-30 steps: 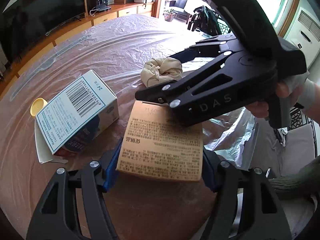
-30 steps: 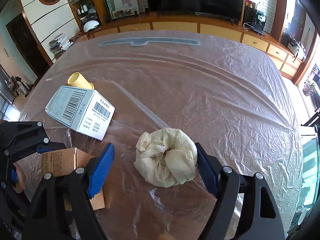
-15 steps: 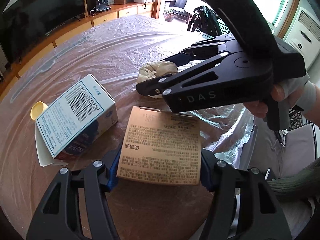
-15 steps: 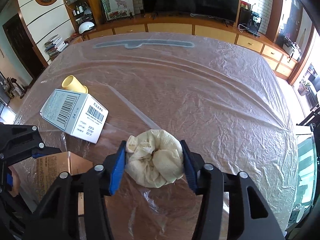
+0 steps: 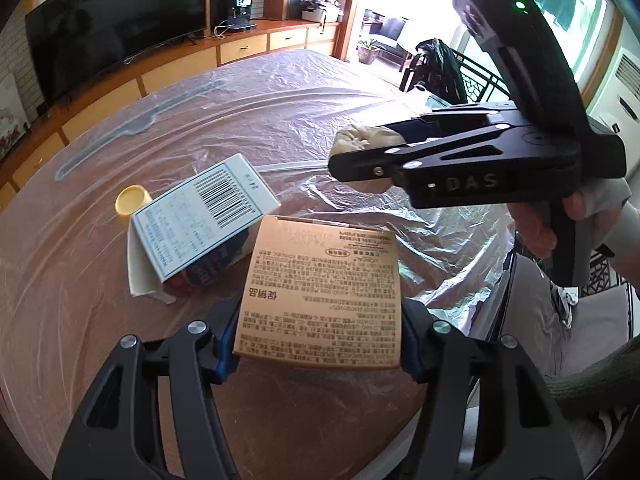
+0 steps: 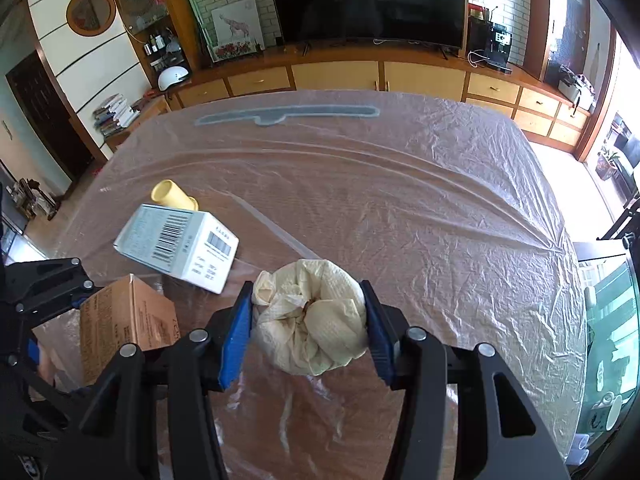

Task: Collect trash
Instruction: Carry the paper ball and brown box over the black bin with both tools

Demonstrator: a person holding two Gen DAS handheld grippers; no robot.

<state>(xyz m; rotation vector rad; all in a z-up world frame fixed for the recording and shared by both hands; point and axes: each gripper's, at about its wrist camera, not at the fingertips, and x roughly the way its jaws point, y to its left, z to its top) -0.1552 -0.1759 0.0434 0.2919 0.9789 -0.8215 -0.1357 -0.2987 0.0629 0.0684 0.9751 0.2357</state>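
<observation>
We squeeze the brown box (image 5: 320, 292) in our left gripper (image 5: 318, 344), and the right gripper (image 6: 308, 328) pinches the crumpled paper ball (image 6: 312, 320) (both lifted off the table (image 6: 400, 200)). The white box (image 6: 176, 244) and yellow cup (image 6: 172, 196) lie near the table's left edge.

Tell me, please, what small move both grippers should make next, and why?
Probably lift both straight up and carry the loads off toward wherever trash goes; no bin shows here. The right gripper is shut on the crumpled paper wad, and the left gripper is shut on the brown box. The white barcode box and yellow cup remain on the plastic-covered table for later.
</observation>
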